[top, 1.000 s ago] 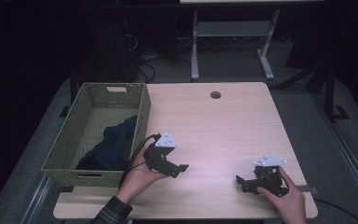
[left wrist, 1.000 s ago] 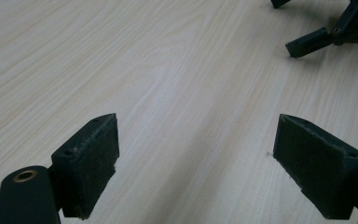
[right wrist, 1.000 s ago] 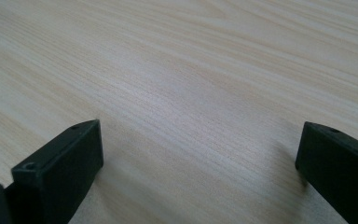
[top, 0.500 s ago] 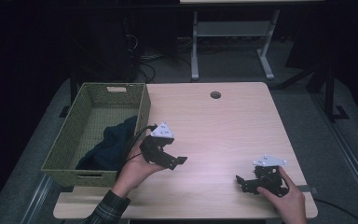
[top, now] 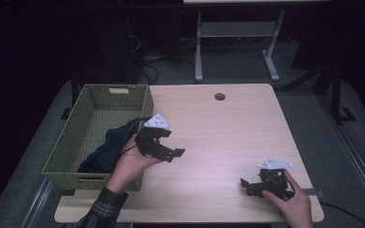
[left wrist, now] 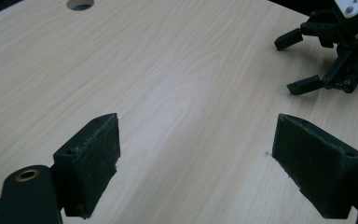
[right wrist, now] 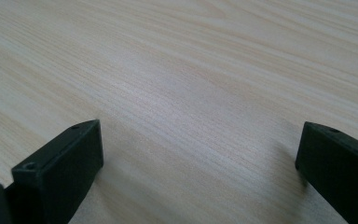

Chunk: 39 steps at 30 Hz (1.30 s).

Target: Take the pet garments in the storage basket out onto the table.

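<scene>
My left gripper (top: pixel 173 145) is held up by a hand just right of a green woven basket (top: pixel 91 90), jaws open and empty. In the left gripper view its jaws (left wrist: pixel 198 154) stand wide apart over bare wood. A dark blue cloth (top: pixel 105 148) lies bunched in the basket's near right corner. My right gripper (top: pixel 245 187) rests low at the table's front right, held by the other hand, open with nothing in it. The right gripper view has its jaws (right wrist: pixel 198 158) spread just above the wood.
The light wooden table (top: pixel 218 137) has a round cable hole (top: pixel 219 96) near its far edge. The basket takes up the table's left side. A metal stand (top: pixel 237 35) and cables sit on the dark floor behind. The right gripper (left wrist: pixel 331 56) appears far off in the left gripper view.
The left gripper has moved away from the front edge, up and slightly left, closer to the basket's corner. The right gripper has stayed put.
</scene>
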Tool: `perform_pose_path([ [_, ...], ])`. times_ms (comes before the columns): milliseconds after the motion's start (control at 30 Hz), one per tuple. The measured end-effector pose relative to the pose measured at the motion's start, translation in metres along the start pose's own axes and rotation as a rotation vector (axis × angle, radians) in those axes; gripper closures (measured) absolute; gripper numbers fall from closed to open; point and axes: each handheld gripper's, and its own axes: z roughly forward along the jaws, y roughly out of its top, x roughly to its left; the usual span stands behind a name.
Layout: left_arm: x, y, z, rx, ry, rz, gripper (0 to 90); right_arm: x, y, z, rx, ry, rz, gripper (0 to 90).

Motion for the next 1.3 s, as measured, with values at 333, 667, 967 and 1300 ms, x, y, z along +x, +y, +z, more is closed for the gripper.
perform_pose_path([
  [333, 0.014, 0.000, -0.019, -0.026, 0.028, -0.019, 14.8, 0.000, 0.000, 0.000, 0.000, 0.001, 0.000, 0.4],
  [667, 0.032, -0.010, -0.045, -0.043, 0.076, -0.060, 15.0, 0.000, 0.000, 0.000, 0.000, 0.003, -0.003, 0.4],
  [967, 0.047, -0.021, -0.068, -0.043, 0.135, -0.086, 15.0, 0.000, 0.000, 0.000, -0.001, 0.003, -0.001, 0.4],
  [1300, 0.065, -0.037, -0.087, -0.028, 0.211, -0.127, 15.0, 0.000, 0.000, 0.000, -0.001, 0.004, -0.001, 0.4],
])
